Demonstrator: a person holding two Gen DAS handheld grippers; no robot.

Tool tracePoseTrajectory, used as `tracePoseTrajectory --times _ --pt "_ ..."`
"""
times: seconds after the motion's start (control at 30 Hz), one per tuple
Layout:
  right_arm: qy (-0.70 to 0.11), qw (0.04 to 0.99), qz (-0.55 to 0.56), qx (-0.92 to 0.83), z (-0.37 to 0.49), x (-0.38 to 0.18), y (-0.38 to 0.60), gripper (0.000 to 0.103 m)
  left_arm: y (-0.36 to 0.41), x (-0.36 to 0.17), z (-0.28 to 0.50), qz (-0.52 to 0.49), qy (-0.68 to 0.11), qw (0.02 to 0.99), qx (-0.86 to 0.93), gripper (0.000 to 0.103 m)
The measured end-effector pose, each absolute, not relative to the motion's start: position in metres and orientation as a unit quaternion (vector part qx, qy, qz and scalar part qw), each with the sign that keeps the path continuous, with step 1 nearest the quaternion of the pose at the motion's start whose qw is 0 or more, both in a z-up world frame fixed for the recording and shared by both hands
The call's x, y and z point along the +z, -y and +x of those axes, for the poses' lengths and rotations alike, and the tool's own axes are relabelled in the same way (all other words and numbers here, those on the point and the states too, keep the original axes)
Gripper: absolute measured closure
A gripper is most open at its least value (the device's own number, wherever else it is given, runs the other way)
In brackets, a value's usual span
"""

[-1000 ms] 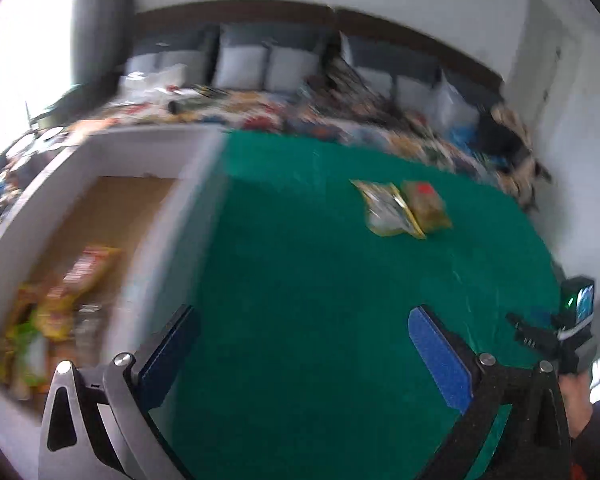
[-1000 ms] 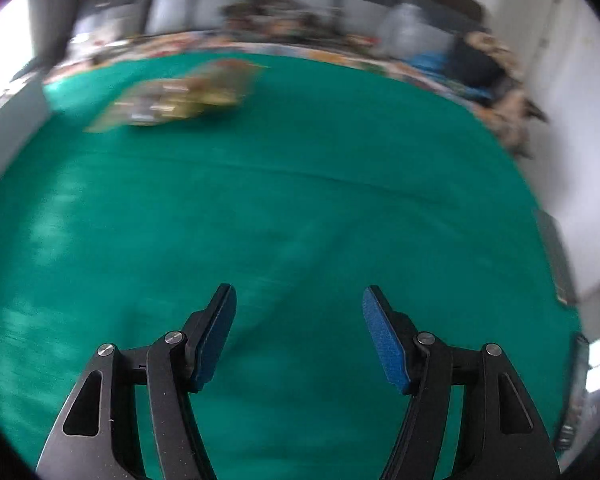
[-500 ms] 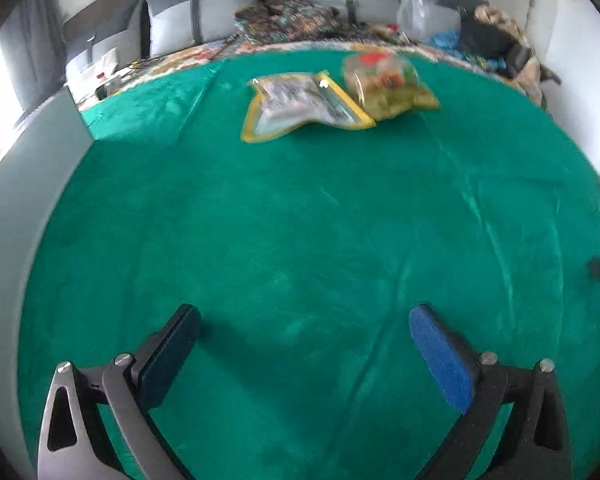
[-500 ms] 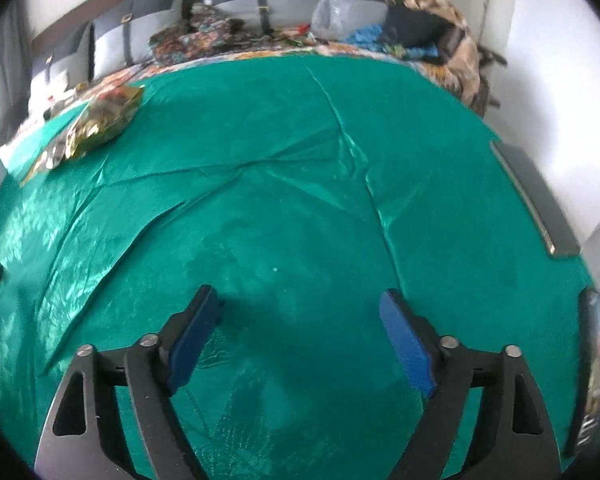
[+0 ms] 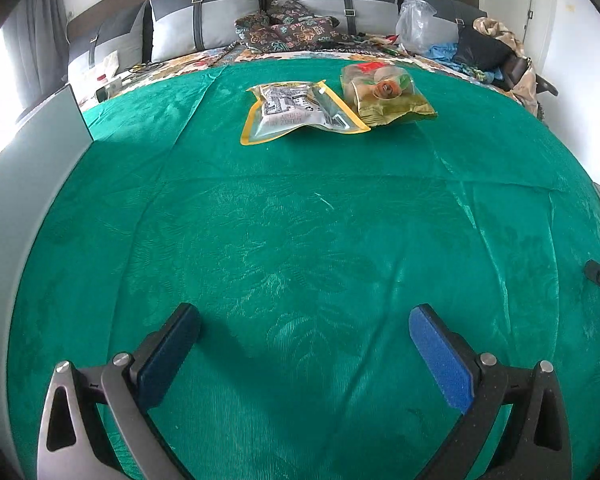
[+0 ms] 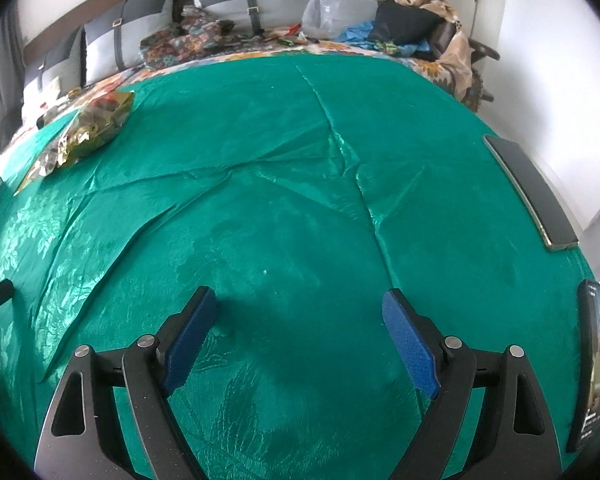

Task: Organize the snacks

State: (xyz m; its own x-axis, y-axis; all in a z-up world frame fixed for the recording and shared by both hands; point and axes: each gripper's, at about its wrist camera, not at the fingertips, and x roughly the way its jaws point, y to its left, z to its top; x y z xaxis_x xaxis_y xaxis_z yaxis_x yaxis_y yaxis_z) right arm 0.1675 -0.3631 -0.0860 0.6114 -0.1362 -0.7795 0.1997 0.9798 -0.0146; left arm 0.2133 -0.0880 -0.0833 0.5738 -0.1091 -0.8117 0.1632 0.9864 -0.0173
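Observation:
Two snack packets lie side by side on the green cloth at the far middle of the left wrist view: a clear pouch with a yellow border [image 5: 300,110] and a green-gold bag [image 5: 384,94]. My left gripper [image 5: 304,316] hangs open low over bare cloth, well short of them, with nothing between its blue pads. In the right wrist view the same green-gold bag [image 6: 96,128] and the pouch [image 6: 40,168] sit far off at the upper left. My right gripper [image 6: 299,298] is open wide over bare, creased cloth and holds nothing.
A grey box wall [image 5: 32,168] stands along the left edge of the cloth. A dark flat slab [image 6: 528,188] and a lit phone [image 6: 596,364] lie at the right edge. Cushions, a plastic bag and clothes crowd the sofa behind.
The left gripper swung away from the white box of snacks and came down over the green cloth, then held still. The right gripper's jaws spread wider and its view turned to the right.

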Motion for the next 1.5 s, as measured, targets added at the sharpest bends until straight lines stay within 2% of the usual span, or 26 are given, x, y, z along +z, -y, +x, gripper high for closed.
tracePoseTrajectory --times 0.9,0.97,1.13,1.23,1.37,1.5 --pt "-0.431 0.897 0.037 -0.093 0.167 -0.085 0.364 0.016 0.089 -0.079 0.219 0.041 -0.471 0.876 -0.096 0.0" --pt "-0.431 0.897 0.036 -0.093 0.167 -0.085 0.364 0.016 0.09 -0.072 0.237 0.041 -0.495 0.859 -0.12 0.0" --pt "-0.431 0.897 0.037 -0.093 0.167 -0.085 0.364 0.016 0.072 -0.021 0.318 -0.05 -0.475 0.872 -0.109 0.0" --pt "-0.431 0.897 0.037 -0.094 0.167 -0.085 0.364 0.016 0.073 -0.009 0.375 -0.084 -0.489 0.864 -0.09 0.0" --pt "-0.431 0.897 0.037 -0.094 0.167 -0.085 0.364 0.016 0.084 -0.032 0.435 -0.072 -0.531 0.843 -0.045 0.0" --pt "-0.431 0.897 0.037 -0.093 0.167 -0.085 0.364 0.016 0.102 -0.064 0.456 -0.037 -0.553 0.832 -0.036 0.0"
